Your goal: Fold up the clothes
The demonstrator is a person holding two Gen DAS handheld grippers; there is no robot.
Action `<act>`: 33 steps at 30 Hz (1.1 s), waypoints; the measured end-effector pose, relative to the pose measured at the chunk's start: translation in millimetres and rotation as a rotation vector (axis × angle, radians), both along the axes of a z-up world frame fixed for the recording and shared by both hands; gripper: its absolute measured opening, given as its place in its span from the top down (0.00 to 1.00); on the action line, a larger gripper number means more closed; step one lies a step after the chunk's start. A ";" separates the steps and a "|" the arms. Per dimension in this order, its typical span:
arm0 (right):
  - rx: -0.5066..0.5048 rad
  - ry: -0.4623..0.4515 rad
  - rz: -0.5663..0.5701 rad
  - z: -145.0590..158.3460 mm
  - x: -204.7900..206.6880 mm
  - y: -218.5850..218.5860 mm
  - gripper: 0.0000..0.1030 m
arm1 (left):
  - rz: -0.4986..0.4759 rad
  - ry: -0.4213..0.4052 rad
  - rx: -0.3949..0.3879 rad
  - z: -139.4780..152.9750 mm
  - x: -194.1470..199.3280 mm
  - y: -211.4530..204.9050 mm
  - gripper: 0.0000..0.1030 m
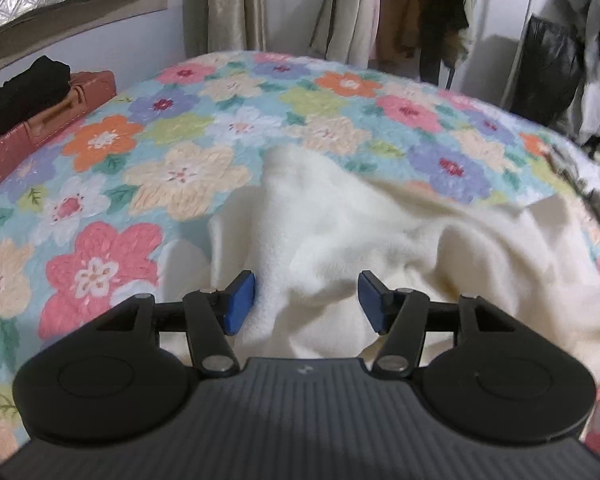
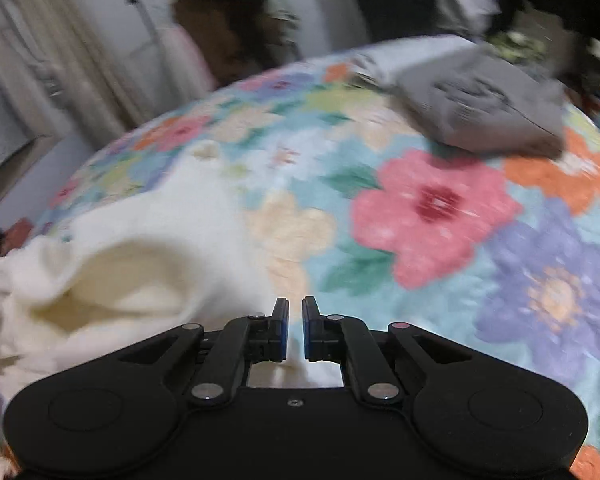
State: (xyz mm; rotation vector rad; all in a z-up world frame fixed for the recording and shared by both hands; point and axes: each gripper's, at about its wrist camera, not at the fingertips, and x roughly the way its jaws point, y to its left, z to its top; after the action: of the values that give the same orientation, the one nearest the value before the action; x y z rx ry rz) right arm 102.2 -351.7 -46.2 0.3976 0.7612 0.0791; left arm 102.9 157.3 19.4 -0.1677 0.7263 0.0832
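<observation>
Suitcase: a reddish-brown suitcase (image 1: 60, 114) sits at the far left edge of the bed, by the wall.
Dark bundle: a black garment (image 1: 24, 88) lies piled on top of the suitcase.
Bedspread: a flowered bedspread (image 1: 204, 120) in pink, orange, purple and cream covers the bed in both views.
Left gripper: the left gripper (image 1: 306, 302) has its blue-padded fingers spread wide, grasping nothing; it hangs over the cream cloth with a raised fold between the fingers.
Cream garment: a fleecy cream garment (image 1: 380, 240) lies rumpled on the bedspread, spreading from the middle of the left wrist view toward its right edge. In the right wrist view it fills the lower left, with an open hollow fold (image 2: 112, 280).
Right gripper: the right gripper (image 2: 295, 328) has its fingers drawn nearly together with a thin gap; whether cloth is pinched there cannot be told, though cream cloth shows just under the fingers.
Grey garment: a folded grey garment (image 2: 484, 108) rests at the far right of the bed, well apart from the cream one; this view is blurred.
Hanging clothes: clothes (image 1: 400, 12) hang on a rack behind the bed.
</observation>
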 end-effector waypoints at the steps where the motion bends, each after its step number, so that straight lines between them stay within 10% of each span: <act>1: 0.028 -0.001 -0.032 -0.2 -1.1 -5.9 0.85 | 0.003 -0.005 -0.018 1.3 -0.5 2.0 0.46; 7: 0.067 -0.134 0.045 16.6 -16.1 9.8 0.82 | 0.051 0.045 -0.080 -8.1 2.8 16.8 0.45; 12: 0.015 -0.226 0.379 42.4 -29.8 87.9 0.48 | 0.083 0.104 -0.174 -20.8 10.1 36.8 0.45; 17: -0.191 -0.256 0.671 57.7 -30.9 182.1 0.36 | -0.023 0.181 -0.117 -33.3 13.9 39.1 0.34; 22: -0.384 -0.287 0.764 51.8 -9.0 245.5 0.19 | -0.077 0.203 -0.238 -47.9 30.0 58.1 0.27; 25: -0.428 -0.222 0.759 34.6 18.5 263.0 0.20 | -0.106 0.153 -0.233 -54.0 46.6 62.5 0.35; 26: -0.440 -0.206 0.739 29.8 25.5 265.0 0.23 | -0.127 0.141 -0.212 -55.5 51.9 60.5 0.52; 27: -0.435 -0.191 0.718 26.0 32.4 265.3 0.30 | -0.147 0.124 -0.186 -55.1 55.7 57.5 0.60; 29: -0.362 -0.169 0.696 24.2 42.8 260.4 0.78 | -0.187 0.063 -0.129 -47.1 57.1 49.8 0.67; 33: -0.200 -0.197 0.612 35.3 42.0 241.6 0.83 | -0.255 -0.236 -0.175 -5.6 41.6 53.2 0.84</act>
State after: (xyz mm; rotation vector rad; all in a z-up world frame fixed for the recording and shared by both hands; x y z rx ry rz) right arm 144.2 -110.1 -10.9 -0.0456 0.6658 0.6032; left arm 144.5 210.5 13.8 -0.2461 0.5138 -0.2407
